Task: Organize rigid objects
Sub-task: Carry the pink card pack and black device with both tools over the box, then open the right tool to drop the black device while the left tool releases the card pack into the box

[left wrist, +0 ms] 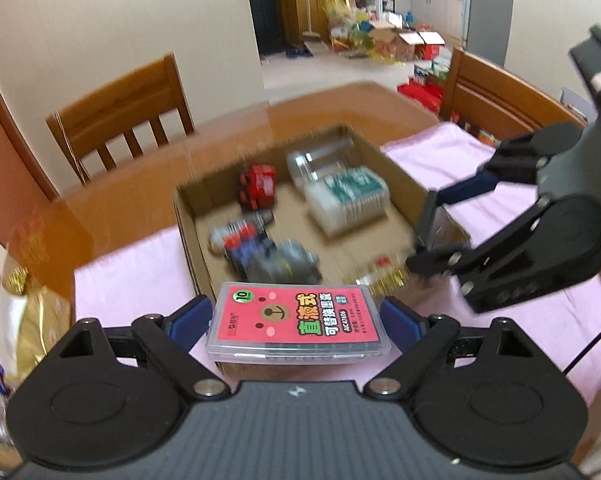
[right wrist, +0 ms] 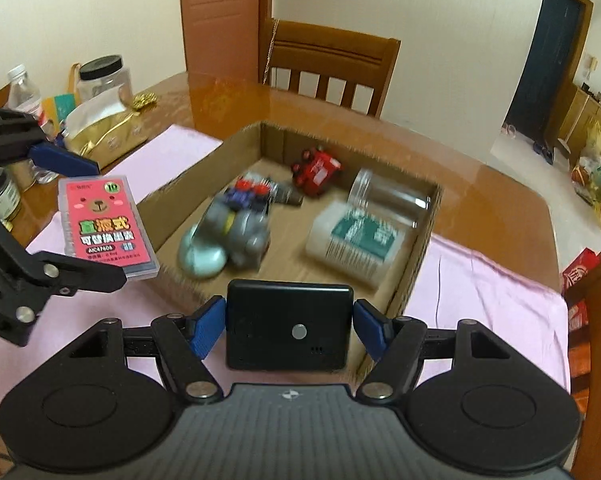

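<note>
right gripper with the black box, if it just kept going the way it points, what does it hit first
Probably the near wall of the cardboard box, just beyond the black box that the right gripper holds; if it clears that wall, the box floor. Depth is hard to judge.

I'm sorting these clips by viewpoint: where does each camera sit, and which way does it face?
Left wrist: on the left hand-held gripper, looking down over its clamped pink-labelled plastic case into the cardboard box; the right hand-held gripper shows at right.
Right wrist: on the right hand-held gripper, looking over its clamped black device into the box; the left gripper shows at left.
Shared: box, red toy, pink cloth, case.
</note>
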A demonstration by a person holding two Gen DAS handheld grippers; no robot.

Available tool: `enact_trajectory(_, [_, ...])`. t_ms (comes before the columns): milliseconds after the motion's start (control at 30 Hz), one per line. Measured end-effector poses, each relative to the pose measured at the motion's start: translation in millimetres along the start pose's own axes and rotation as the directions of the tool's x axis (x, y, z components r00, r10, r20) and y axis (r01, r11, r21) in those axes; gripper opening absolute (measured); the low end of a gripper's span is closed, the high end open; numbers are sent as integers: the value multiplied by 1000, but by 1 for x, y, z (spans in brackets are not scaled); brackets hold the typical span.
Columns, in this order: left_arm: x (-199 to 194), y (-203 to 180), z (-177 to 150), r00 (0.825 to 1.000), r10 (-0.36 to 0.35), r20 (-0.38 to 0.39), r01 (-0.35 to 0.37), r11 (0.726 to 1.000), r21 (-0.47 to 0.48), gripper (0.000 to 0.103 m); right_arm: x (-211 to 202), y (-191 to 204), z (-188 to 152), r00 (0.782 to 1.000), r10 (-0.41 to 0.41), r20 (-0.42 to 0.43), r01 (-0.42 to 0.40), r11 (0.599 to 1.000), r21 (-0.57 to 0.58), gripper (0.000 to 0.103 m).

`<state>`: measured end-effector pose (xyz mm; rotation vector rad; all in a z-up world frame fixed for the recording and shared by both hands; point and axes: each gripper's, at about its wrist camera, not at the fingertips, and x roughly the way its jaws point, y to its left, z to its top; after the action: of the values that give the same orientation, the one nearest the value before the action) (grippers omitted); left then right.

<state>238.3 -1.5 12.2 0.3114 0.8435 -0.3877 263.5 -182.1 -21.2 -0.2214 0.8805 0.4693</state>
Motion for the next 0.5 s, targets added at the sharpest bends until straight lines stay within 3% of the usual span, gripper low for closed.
enact_trajectory(233, [27, 12, 33, 999, 37, 33, -36, 999, -10, 90, 36, -6, 15, 1000, -17, -26, 17, 1000, 2, 71])
enact_trajectory(333, [42, 17, 43, 999, 28, 37, -27, 999, -26, 90, 36, -14, 13, 1000, 0, -26, 1, 998, 61, 71])
enact_trajectory(500, [70, 17, 59, 999, 13, 35, -12, 999, -37, 90, 22, -19, 2, 1000, -25, -9, 26, 995, 95, 87])
